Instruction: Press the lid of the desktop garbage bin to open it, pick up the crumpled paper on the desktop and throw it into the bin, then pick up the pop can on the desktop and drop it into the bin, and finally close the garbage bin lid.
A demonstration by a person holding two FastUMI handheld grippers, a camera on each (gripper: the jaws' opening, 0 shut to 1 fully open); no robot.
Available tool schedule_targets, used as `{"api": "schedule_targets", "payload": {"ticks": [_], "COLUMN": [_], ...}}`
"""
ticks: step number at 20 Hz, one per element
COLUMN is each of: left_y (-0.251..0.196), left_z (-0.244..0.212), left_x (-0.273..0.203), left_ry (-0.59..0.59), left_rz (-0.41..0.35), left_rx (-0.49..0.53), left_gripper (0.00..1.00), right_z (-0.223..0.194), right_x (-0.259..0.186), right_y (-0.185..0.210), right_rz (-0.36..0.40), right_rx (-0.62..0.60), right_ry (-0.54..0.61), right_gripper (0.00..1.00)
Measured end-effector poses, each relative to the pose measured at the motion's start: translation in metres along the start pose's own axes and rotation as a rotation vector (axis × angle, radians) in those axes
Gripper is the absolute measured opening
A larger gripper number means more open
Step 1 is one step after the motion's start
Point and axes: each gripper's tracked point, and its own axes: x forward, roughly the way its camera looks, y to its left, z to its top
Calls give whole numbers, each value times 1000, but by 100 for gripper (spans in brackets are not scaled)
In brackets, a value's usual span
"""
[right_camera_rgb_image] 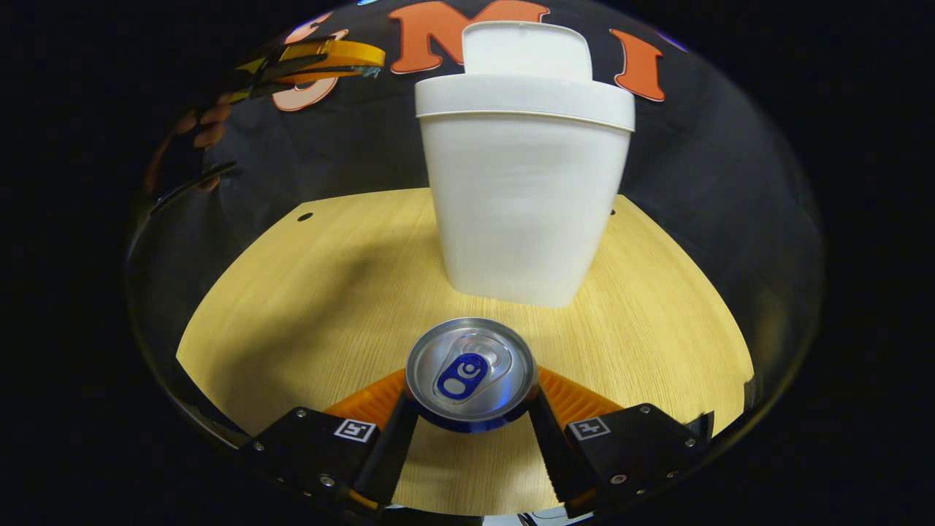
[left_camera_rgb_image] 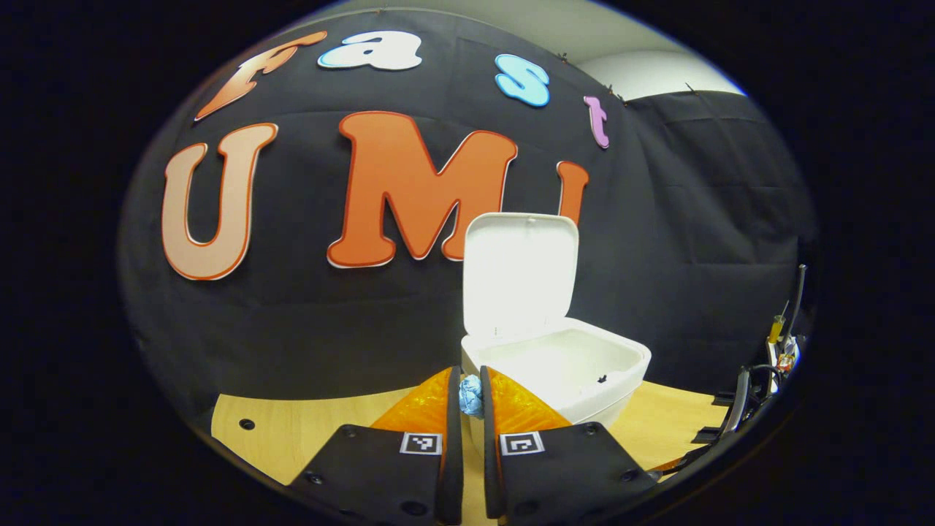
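Left gripper view: left gripper [left_camera_rgb_image: 471,398] raised above the worktop [left_camera_rgb_image: 292,438], fingers drawn nearly together and pinching the crumpled paper [left_camera_rgb_image: 471,395], a pale blue wad, between their tips. Just beyond and to the right, the garbage bin [left_camera_rgb_image: 577,380], white, lid [left_camera_rgb_image: 520,274] swung up and standing upright at the back, mouth open. Paper held just beside the bin's near-left rim, not over the opening. Some cables and small gear at the worktop's far right edge [left_camera_rgb_image: 774,351].

Right gripper view: right gripper [right_camera_rgb_image: 471,398] low over the worktop [right_camera_rgb_image: 292,292], spread wide, one finger to each side of the pop can [right_camera_rgb_image: 471,372]. Both fingers right against the can's sides; cannot tell whether pressing. Can upright near the worktop's near edge, blue tab on top. Bin [right_camera_rgb_image: 522,197] behind it toward the far edge, well apart from the can, lid [right_camera_rgb_image: 526,47] up. Top left, the other gripper [right_camera_rgb_image: 321,62] held high in a hand [right_camera_rgb_image: 208,124].
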Motion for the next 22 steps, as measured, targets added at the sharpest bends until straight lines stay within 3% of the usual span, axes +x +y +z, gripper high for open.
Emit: {"api": "schedule_targets", "payload": {"ticks": [12,22], "left_y": [-53,-63], "left_z": [22,-8], "left_x": [40,63], "left_ry": [-70,12], "left_rz": [-113,-126], "left_rx": [36,12], "left_gripper": [18,15], "right_z": [-1,-1], "right_x": [2,4], "right_y": [-3,-7], "right_rz": [-96,-161], "right_rx": [88,142], "right_ry": [9,24], "right_gripper": [81,81]}}
